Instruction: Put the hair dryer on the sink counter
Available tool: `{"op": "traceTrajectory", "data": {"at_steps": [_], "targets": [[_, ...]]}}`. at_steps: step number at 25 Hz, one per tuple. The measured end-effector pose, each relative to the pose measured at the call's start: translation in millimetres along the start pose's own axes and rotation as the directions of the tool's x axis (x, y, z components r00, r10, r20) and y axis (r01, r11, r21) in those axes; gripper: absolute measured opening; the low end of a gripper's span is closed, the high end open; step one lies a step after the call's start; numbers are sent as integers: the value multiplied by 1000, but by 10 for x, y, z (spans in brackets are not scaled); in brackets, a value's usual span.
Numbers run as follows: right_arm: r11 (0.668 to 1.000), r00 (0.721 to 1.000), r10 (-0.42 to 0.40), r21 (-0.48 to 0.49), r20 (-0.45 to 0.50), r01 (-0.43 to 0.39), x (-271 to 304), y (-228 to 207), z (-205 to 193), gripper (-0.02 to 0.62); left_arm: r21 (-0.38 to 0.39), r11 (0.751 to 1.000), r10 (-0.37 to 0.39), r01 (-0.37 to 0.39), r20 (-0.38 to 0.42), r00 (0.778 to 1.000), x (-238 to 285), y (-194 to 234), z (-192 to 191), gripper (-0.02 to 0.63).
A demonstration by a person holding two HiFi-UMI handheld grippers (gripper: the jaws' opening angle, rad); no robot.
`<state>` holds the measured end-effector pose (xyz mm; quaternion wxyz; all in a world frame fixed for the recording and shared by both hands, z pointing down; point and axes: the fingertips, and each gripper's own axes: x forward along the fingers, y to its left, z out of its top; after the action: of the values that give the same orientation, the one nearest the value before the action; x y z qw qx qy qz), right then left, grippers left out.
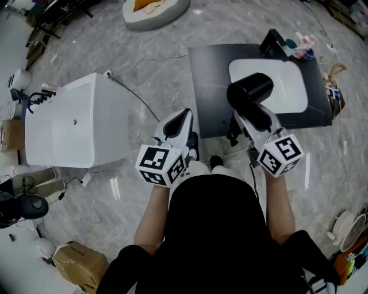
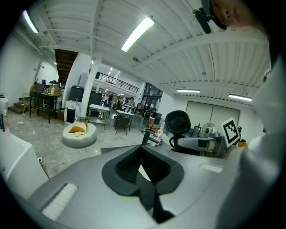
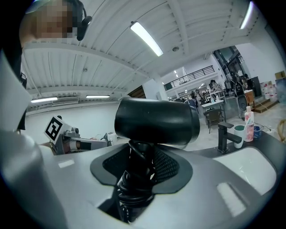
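Note:
A black hair dryer [image 1: 250, 93] stands up out of my right gripper [image 1: 248, 119], which is shut on its handle with the coiled cord; the dryer's head hangs over the near left edge of the white basin [image 1: 282, 86]. The basin is set in a dark sink counter [image 1: 210, 86]. In the right gripper view the hair dryer [image 3: 156, 120] rises from between the jaws of that gripper [image 3: 139, 176], with the basin [image 3: 250, 165] to the right. My left gripper [image 1: 181, 118] is shut and holds nothing, left of the counter. In the left gripper view its jaws [image 2: 143, 165] meet, and the hair dryer [image 2: 178, 123] shows beyond them.
A black faucet [image 1: 273, 43] and small bottles [image 1: 302, 46] stand at the counter's far edge. A white tub [image 1: 77, 123] sits to the left, with cables on the marble floor between. A round white cushion [image 1: 155, 11] lies far off, a cardboard box [image 1: 80, 264] near left.

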<state>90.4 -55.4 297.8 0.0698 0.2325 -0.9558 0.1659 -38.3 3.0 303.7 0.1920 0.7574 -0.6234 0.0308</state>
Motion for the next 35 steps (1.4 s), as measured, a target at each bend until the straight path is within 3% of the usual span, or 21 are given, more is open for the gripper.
{"op": "traceTrajectory", "data": {"at_steps": [11, 25, 35], "targets": [[992, 991, -126, 24, -37, 127, 658, -260, 96, 169, 3, 990, -139, 140, -41, 989, 677, 611, 317, 0], [958, 953, -272, 61, -132, 282, 1240, -549, -152, 167, -3, 952, -303, 306, -139, 943, 1257, 1122, 318, 0], [944, 929, -300, 73, -218, 322, 1494, -653, -485, 167, -20, 938, -344, 346, -165, 924, 1333, 1359, 237, 0]]}}
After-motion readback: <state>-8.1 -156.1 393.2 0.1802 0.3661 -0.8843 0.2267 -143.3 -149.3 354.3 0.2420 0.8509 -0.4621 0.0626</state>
